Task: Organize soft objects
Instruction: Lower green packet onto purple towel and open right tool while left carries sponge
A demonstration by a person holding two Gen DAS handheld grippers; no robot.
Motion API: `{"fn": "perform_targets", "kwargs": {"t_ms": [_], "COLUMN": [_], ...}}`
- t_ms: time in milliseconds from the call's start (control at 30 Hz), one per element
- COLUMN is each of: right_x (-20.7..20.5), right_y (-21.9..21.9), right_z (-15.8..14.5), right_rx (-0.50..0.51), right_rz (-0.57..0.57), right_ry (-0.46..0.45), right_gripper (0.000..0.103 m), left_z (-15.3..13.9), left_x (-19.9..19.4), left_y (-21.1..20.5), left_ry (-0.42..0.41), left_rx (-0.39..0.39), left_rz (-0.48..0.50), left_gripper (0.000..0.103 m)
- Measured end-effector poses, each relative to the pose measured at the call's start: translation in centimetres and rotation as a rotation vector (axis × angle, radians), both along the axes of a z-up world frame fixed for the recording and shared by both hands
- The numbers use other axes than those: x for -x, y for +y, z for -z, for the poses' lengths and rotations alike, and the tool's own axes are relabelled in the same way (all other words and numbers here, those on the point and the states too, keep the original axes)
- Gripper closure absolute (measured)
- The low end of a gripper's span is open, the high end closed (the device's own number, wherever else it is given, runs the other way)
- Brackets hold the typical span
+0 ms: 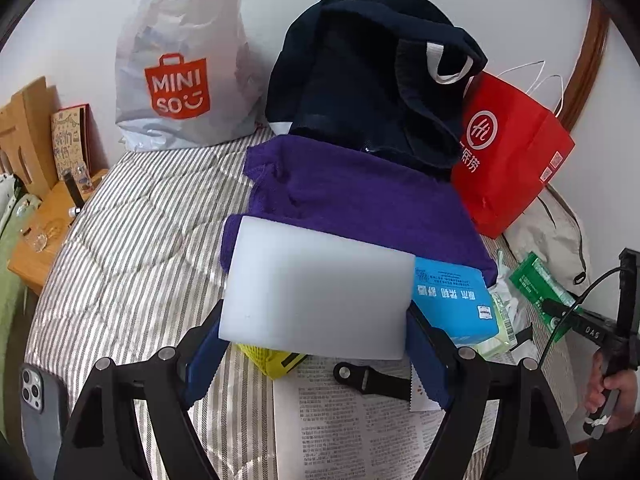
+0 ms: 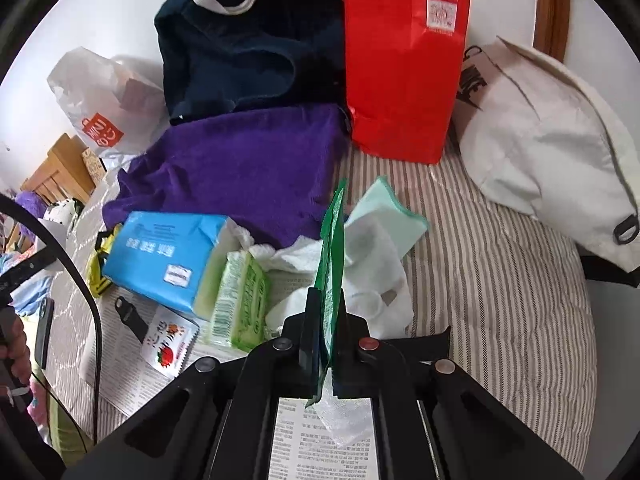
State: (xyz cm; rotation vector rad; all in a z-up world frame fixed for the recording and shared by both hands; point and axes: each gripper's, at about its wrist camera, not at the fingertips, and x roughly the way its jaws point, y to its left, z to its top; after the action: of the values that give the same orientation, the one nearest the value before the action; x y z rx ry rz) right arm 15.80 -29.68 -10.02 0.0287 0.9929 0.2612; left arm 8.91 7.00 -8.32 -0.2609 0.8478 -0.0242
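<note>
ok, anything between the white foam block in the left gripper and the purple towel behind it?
Nothing visible. The white foam block, clamped in the left gripper, already overlaps the near edge of the purple towel in this view. The blue tissue pack lies off to its right, not in the path.

On the striped bed I count one white foam block (image 1: 316, 288), one purple towel (image 2: 244, 160), one dark navy garment (image 1: 360, 80), one blue tissue pack (image 2: 168, 256), one green tissue pack (image 2: 240, 300), one green sachet (image 2: 332, 256), one red paper bag (image 2: 400, 60), one white Miniso bag (image 1: 180, 72) and one phone (image 1: 36, 412).
</note>
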Motion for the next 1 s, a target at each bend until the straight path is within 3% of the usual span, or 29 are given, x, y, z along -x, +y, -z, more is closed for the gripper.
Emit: {"fn": "perform_targets", "kwargs": {"t_ms": [500,1000], "right_x": [-3.8,-12.2], "right_y": [3.3,7.9], "right_z": [-2.9,-1.6], "right_rx": [-0.048,-0.026], "right_rz": [-0.043,-0.081], "right_ry": [-0.065,-0.072], "right_gripper": [0.099,0.099], "left_z": [-1.8,-0.5], "left_x": [-4.5,-11.9], "left_y": [0.5,0.6], "left_ry": [-0.005,0.03], "left_rx": [-0.022,-0.024], "left_rz": [0.015,0.048], "left_gripper": [0.022,0.022]}}
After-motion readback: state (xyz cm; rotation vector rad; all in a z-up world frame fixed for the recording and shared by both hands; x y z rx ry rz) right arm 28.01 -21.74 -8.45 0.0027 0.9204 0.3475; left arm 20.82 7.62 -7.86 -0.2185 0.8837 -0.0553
